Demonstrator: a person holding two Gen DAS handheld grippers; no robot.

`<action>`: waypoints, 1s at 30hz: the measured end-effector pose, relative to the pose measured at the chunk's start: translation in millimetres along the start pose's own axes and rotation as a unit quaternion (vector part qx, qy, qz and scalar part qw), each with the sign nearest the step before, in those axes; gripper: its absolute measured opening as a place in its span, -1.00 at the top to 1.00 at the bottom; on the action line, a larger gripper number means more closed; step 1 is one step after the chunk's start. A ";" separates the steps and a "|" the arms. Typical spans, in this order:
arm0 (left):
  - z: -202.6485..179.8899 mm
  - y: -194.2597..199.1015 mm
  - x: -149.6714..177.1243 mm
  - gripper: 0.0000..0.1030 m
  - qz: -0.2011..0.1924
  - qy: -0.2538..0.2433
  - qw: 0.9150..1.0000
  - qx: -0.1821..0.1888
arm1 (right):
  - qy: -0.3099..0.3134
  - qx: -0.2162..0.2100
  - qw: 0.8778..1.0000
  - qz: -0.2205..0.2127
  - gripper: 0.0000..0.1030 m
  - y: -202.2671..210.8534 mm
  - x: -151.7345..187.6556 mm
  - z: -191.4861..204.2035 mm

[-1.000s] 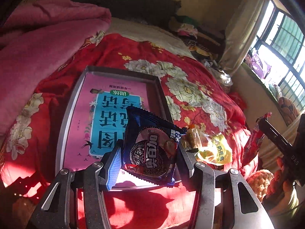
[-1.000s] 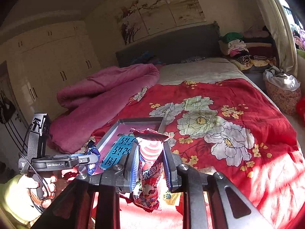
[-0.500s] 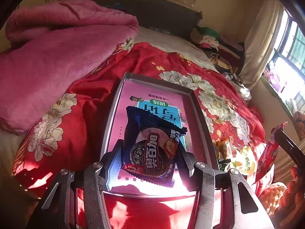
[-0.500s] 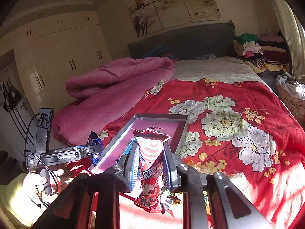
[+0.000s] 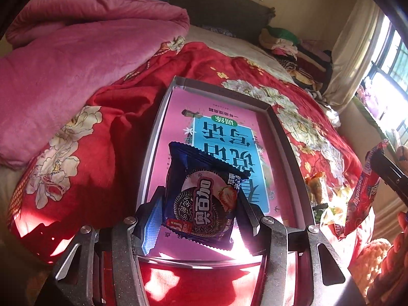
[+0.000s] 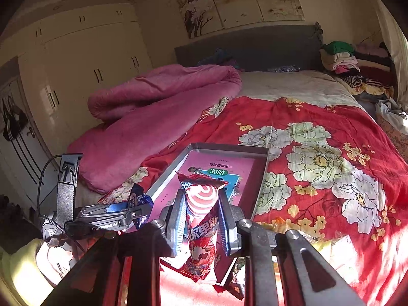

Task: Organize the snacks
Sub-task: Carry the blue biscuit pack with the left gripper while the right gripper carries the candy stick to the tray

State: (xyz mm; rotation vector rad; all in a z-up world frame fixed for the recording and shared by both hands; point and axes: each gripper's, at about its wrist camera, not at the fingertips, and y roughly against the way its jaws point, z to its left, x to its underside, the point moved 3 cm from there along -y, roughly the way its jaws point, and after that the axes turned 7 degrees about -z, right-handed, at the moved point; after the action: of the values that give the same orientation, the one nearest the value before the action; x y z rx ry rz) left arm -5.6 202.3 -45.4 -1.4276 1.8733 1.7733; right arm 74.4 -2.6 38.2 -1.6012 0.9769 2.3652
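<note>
Left wrist view: your left tool pinches the dark blue cookie packet by its sides, jaws partway spread to fit its width; vs a sec ago the grey tray has slid from off to the left to straight ahead, and the packet now hangs over the tray's near end, so you look lined up for a drop-in. Tray is a shallow metal rectangle w/ raised rim, lined by a glossy pink-and-blue book cover; packet is crinkly foil w/ serrated seams, puffy in the middle. Right of the tray, loose wrappers lie on the red floral bedspread, soft and rumpled.

Right wrist view: your right tool is pressed nearly together on a slim red-and-white swirl snack stick, held upright; it has drifted in too, the tray sitting closer and more centred than before, just beyond the stick. Left tool shows at the tray's left edge, blue packet in it. Neither snack is in the tray yet, judging by the gap; wrapper is thin, slippery film, so ease off slowly.
</note>
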 end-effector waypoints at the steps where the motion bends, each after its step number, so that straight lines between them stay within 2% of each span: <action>1: -0.9 -1.4 1.0 -0.05 0.001 -0.003 1.000 0.000 | 0.000 0.001 1.000 0.002 0.54 -2.5 0.8 -0.2; 10: -1.2 -12.1 6.7 -0.05 0.000 -0.021 1.000 -0.008 | 0.001 0.013 1.000 0.021 0.54 -25.1 10.4 -0.9; 30: 3.2 -19.4 8.7 -0.05 0.001 -0.026 0.999 -0.024 | 0.008 0.030 0.997 0.073 0.53 -54.2 40.3 -10.9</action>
State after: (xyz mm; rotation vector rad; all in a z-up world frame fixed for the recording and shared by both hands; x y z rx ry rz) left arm 2.5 204.2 -65.2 -1.3834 1.8195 1.8500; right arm 89.3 23.7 -23.1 -1.5791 1.1952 2.3930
